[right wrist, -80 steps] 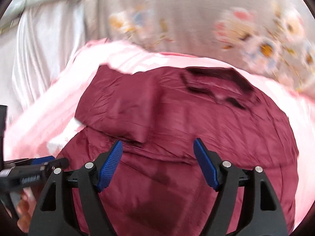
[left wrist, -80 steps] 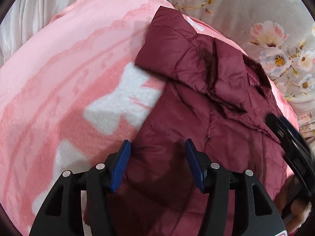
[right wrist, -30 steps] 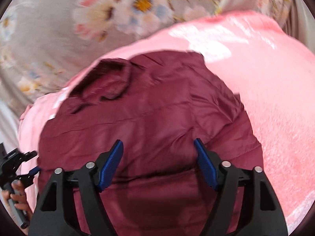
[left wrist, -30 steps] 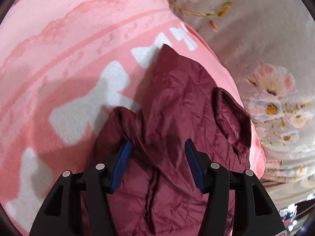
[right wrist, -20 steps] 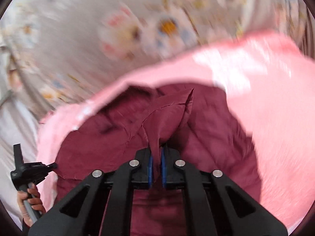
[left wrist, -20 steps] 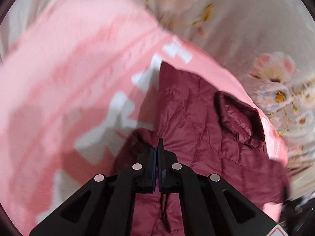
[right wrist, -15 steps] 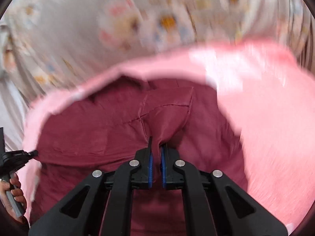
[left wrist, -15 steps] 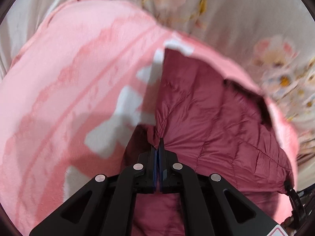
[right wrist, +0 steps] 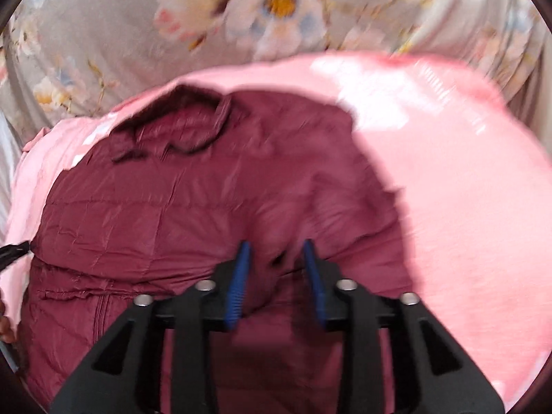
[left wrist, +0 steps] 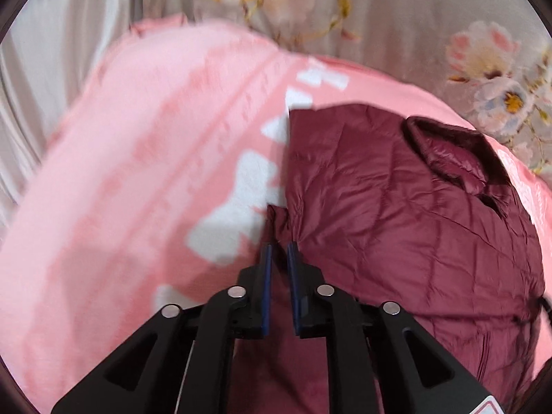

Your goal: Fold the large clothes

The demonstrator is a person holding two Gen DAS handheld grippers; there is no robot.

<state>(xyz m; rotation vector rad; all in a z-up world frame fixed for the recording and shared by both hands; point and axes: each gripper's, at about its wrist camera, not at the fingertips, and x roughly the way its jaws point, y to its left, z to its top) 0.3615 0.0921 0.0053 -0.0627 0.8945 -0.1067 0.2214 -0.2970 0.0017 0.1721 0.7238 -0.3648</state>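
Observation:
A maroon quilted jacket [left wrist: 396, 214] lies spread on a pink blanket [left wrist: 138, 158], its collar [left wrist: 459, 151] at the far end. My left gripper [left wrist: 278, 245] hovers at the jacket's left edge. Its jaws are opening, a narrow gap shows between the blue pads, and a small fold of the edge sits just past the tips, not pinched. In the right wrist view the jacket [right wrist: 193, 207] fills the middle. My right gripper [right wrist: 275, 243] is over its right side with jaws opening, and a low bump of fabric lies loose between the pads.
A grey floral sheet [left wrist: 414, 17] covers the bed beyond the blanket [right wrist: 465, 207]. Pale curtain fabric [left wrist: 51, 51] hangs at the far left. The left gripper's black tip [right wrist: 13, 252] and a hand [right wrist: 5, 327] show at the right view's left edge.
Both grippers were shut on pinched folds of the jacket a moment ago. Their jaws have since parted, the folds have dropped, and the jacket lies flatter. Both hands rose a little.

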